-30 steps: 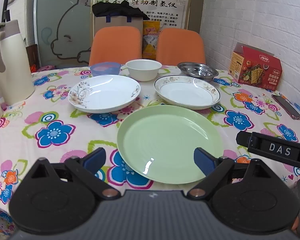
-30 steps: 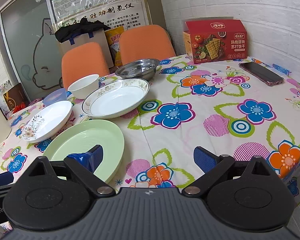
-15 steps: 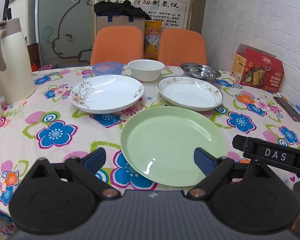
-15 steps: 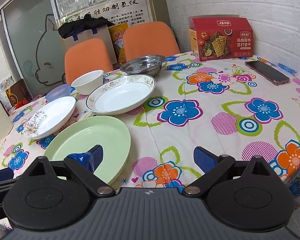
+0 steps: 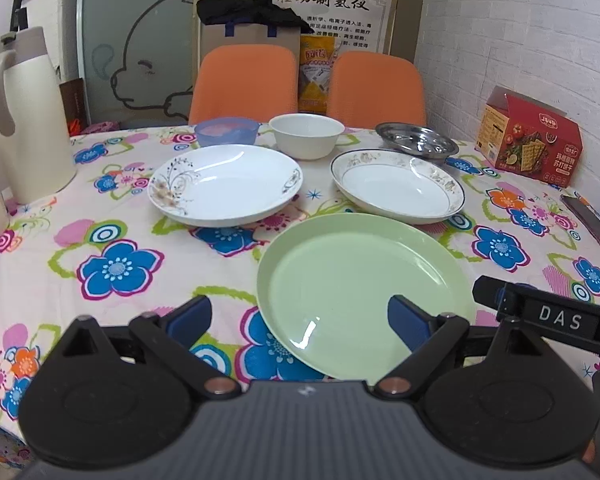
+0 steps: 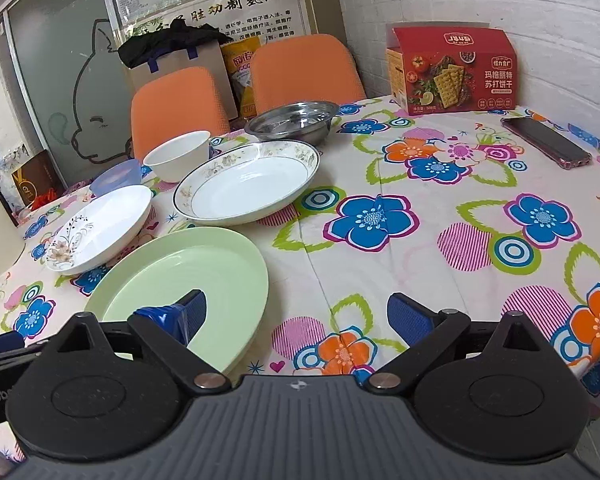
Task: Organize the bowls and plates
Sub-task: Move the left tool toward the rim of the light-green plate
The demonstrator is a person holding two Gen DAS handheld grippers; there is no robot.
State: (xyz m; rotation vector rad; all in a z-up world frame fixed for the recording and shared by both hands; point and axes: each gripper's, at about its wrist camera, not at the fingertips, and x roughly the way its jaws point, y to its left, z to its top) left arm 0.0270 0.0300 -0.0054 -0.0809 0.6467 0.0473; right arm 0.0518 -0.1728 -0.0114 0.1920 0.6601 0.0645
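A pale green plate [image 5: 364,292] [image 6: 188,280] lies nearest on the flowered tablecloth. Behind it sit a white floral plate [image 5: 224,190] [image 6: 100,228] and a gold-rimmed plate [image 5: 396,186] [image 6: 248,184]. Further back stand a blue bowl [image 5: 226,130] [image 6: 118,174], a white bowl [image 5: 306,136] [image 6: 178,156] and a steel dish [image 5: 416,144] [image 6: 294,120]. My left gripper [image 5: 300,322] hangs open over the green plate's near left rim, holding nothing. My right gripper [image 6: 296,318] is open just right of that plate, its left finger above the rim.
A cream thermos jug [image 5: 28,116] stands at the table's left. A red cracker box [image 5: 532,136] [image 6: 456,68] and a phone [image 5: 588,220] [image 6: 546,142] lie on the right by the brick wall. Two orange chairs [image 5: 244,80] stand behind the table.
Both grippers drifted slightly; the green plate sits a little further right in the left wrist view. No dish has moved, and both grippers stay open.
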